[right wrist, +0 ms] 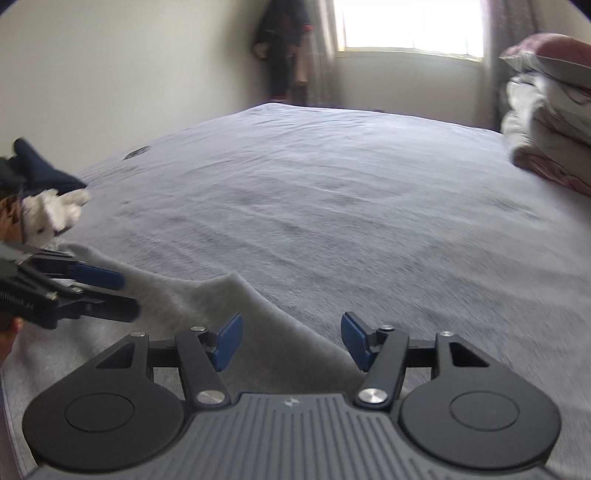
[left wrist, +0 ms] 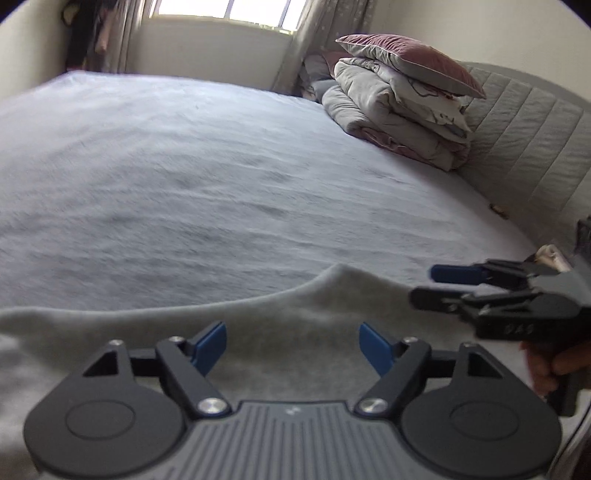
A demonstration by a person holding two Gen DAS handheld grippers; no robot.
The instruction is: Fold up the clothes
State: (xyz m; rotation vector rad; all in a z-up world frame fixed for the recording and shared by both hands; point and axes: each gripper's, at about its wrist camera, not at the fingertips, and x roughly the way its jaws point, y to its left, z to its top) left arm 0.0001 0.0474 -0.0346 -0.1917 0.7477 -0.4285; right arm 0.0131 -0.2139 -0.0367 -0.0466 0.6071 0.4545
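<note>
Left wrist view: left gripper point(left wrist: 293, 347), blue pads point(left wrist: 212, 345) spread wide apart with nothing clamped, poised over a light grey garment point(left wrist: 258, 317) lying flat on the near part of the bed point(left wrist: 207, 177). Garment's far edge rises to a small peak towards the headboard side. Right gripper point(left wrist: 424, 286) enters from the headboard side, seen edge-on just above the garment's corner, fingers parted, nothing gripped; a hand point(left wrist: 550, 369) holds its handle. Stack of folded bedding point(left wrist: 399, 122) topped by a mauve pillow point(left wrist: 413, 61) sits on the bed's far corner, against the quilted headboard point(left wrist: 524, 140). Window point(left wrist: 229, 9) beyond the bed.

Right wrist view: right gripper point(right wrist: 291, 341) with pads apart, empty, over the garment's point(right wrist: 207, 306) edge. Left gripper point(right wrist: 129, 295) alongside, likewise unclasped. Small heap of dark and white clothes point(right wrist: 48, 199) lies at the bed's point(right wrist: 332, 192) side edge, beyond the garment.
</note>
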